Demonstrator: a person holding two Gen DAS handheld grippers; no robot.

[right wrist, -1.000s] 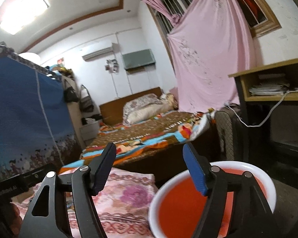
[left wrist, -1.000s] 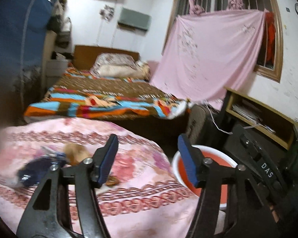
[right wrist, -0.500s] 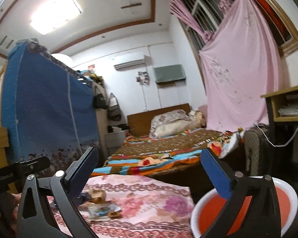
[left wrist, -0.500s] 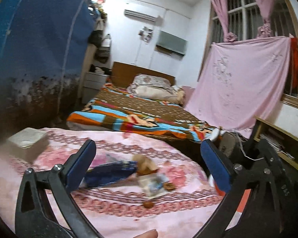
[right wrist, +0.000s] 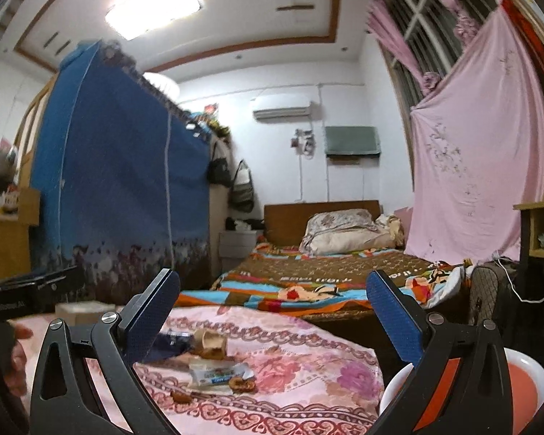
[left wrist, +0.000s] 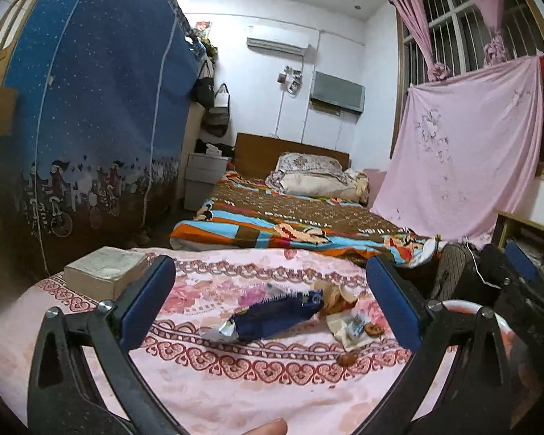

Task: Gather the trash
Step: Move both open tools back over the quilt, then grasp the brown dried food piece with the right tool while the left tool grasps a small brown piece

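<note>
left gripper: tipped slightly down over pink tablecloth, jaws spread, empty | right gripper: level, jaws spread, empty | blue wrapper: 12 o'clock of left gripper | red basin: 4 o'clock, right view

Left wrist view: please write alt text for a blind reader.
The open left claw faces trash on a pink flowered cloth: a dark blue wrapper, a white wrapper and food scraps. A bed stands behind.
</note>
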